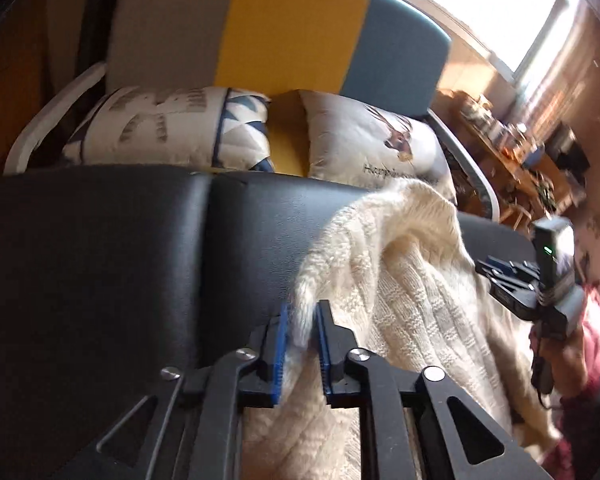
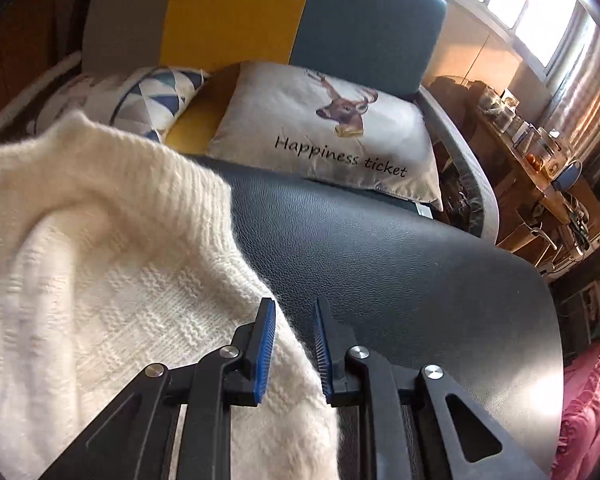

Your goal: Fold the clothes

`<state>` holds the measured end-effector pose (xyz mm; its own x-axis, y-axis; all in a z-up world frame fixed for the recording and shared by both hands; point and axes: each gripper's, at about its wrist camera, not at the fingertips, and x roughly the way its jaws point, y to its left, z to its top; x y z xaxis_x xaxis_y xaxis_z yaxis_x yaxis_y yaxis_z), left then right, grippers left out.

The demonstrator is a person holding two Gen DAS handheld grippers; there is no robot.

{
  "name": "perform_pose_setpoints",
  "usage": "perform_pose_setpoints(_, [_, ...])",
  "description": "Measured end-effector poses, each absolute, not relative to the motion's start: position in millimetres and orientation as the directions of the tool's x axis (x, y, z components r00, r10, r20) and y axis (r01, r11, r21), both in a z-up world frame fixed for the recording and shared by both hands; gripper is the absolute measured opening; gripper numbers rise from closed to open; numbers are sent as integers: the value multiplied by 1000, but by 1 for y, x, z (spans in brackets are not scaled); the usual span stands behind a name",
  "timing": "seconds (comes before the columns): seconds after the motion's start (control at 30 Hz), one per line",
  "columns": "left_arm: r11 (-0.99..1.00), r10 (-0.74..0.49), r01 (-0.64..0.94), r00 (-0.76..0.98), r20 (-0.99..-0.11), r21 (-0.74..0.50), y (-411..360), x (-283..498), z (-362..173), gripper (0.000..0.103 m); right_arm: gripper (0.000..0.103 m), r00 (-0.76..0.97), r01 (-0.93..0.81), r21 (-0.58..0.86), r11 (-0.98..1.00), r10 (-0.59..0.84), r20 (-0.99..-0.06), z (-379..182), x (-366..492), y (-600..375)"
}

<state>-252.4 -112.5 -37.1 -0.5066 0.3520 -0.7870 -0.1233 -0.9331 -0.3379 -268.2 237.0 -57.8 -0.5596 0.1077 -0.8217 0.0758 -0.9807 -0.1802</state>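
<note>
Currently, left tongs (image 1: 303, 330) grip the cream cable-knit sweater (image 1: 412, 288) edge; right tongs (image 2: 295, 344) stand open, sweater hem lying between their pads, extending leftward.

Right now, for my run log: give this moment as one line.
stage: fold under way | left claw: shut on sweater edge | right claw: sweater edge between jaws | surface: black table

Lighting: daylight from blown-out windows (image 1: 500, 8) at 1 o'clock; warm cast on the right. Left corners dark. Motion blur on sweater (image 1: 400, 280). Fisheye bending and vignette at edges.
</note>
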Motion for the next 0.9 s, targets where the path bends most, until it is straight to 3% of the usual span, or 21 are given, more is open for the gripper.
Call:
perform_pose_setpoints(0.07, [-915,390,-130,-523,-758,-381,-122,-228,-28,22,22,-584,121,-53,-991,-28,-811,-33,-236,240])
perform_pose_setpoints(0.17, [-885,444,-145,-549,-708,-443,-136,-190,-13,38,24,-564,168,137,-976,-209,-799,-12,-171,249])
perform_pose_setpoints(0.33, [-783,615,-245,-438,-655,-572,-129,-108,-31,42,25,-524,107,380,-919,-377,-764,-12,-56,272])
perform_pose_setpoints(0.57, [-725,685,-155,-257,-681,-671,-98,-40,-94,42,25,-428,-25,359,-933,-315,-847,-62,21,292])
perform_pose_setpoints(0.7, [-749,660,-131,-237,-713,-650,-80,-26,-100,42,25,-444,-265,83,-961,45,-895,-75,22,322])
perform_pose_setpoints(0.8, [-768,638,-112,-228,-736,-631,-72,-18,-103,42,28,-534,-219,304,-927,-146,-832,-58,31,327])
perform_pose_setpoints(0.9, [-775,630,-98,-208,-748,-625,-63,-11,-106,43,28,-518,-15,395,-919,-331,-789,-48,37,298])
